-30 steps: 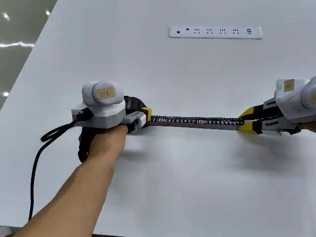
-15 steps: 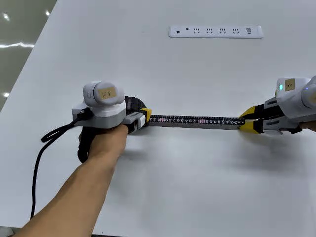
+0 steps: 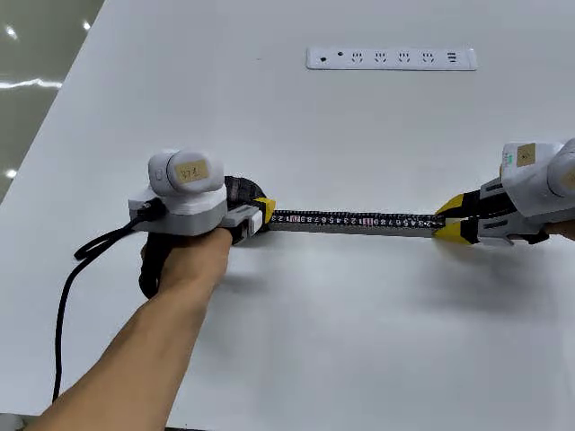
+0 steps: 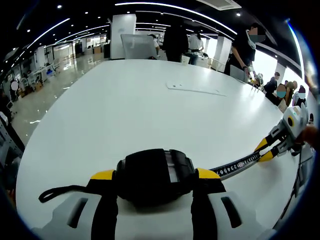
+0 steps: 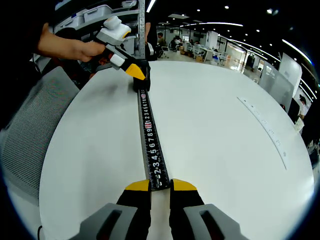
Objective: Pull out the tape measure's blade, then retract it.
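A black tape measure case sits clamped between the yellow-tipped jaws of my left gripper at the table's left. Its dark numbered blade runs out straight to the right, just above the white table. My right gripper is shut on the blade's end. In the right gripper view the blade stretches away to the case held by the left gripper. The right gripper appears at the right edge of the left gripper view.
A white power strip lies flat at the far side of the table. A black cable trails from the left gripper toward the table's near left edge. People stand beyond the table's far end.
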